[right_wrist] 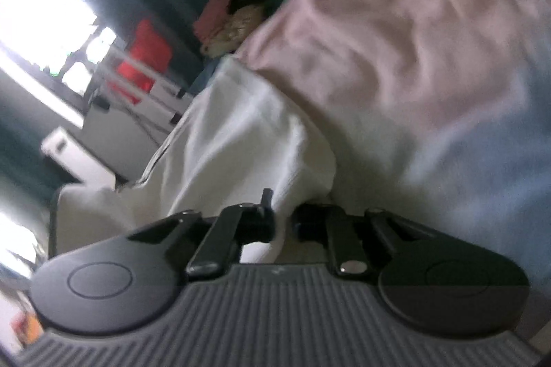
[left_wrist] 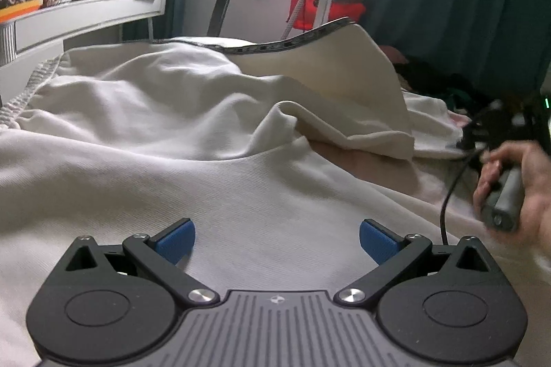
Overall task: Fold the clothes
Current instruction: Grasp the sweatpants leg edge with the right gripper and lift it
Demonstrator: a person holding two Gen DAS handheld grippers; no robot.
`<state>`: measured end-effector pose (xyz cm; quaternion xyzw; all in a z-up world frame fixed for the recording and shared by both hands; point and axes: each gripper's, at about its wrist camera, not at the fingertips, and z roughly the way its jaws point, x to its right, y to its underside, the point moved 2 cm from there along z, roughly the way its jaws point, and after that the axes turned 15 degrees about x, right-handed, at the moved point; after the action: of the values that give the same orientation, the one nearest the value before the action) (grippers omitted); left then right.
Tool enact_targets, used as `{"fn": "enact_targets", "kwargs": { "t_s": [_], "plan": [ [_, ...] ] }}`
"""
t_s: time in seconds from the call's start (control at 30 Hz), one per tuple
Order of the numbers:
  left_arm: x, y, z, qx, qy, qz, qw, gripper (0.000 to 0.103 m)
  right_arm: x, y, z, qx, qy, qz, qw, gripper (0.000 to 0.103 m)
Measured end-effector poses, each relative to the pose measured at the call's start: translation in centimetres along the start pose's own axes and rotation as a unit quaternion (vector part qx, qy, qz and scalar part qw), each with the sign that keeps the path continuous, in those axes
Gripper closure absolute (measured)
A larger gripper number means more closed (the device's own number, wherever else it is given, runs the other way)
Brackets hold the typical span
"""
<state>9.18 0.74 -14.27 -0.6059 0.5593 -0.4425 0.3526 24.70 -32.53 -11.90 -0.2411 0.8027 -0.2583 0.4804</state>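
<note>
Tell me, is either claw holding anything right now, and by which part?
The right claw is shut on the white garment, pinching a bunched fold at its near end. The left claw is open, holding nothing.

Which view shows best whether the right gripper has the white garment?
The right wrist view: the right gripper is shut on a fold of the white garment pinched between its fingers, though blurred. The left wrist view shows only the hand on its handle, and the garment spread out.
</note>
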Motion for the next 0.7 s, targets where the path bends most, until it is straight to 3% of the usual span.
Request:
{"fn": "enact_targets", "kwargs": {
  "t_s": [0.13,0.27,0.47,0.7],
  "plan": [
    [0.3,0.1,-0.3,0.003,-0.004,0.004,1.0000,0.001,-2.8,-2.6,-1.9,0.030,-0.034,-0.038,0.998,0.093],
    [0.3,0.0,-0.5,0.001,-0.005,-0.002,1.0000,0.000,-2.7,-5.5,-3.8,0.058,-0.062,-0.042,0.996,0.095],
    [0.1,-0.2,-1.3,0.006,-0.006,-0.012,0.9999,0.001,4.6,-10.9,-5.4,0.098,-0.013,-0.005,0.995,0.095],
    [0.3,0.0,-1.0,-0.016,0.019,-0.030,0.9992,0.000,14.0,-17.0,-7.4,0.147,0.036,0.012,0.988,0.095]
  ]
}}
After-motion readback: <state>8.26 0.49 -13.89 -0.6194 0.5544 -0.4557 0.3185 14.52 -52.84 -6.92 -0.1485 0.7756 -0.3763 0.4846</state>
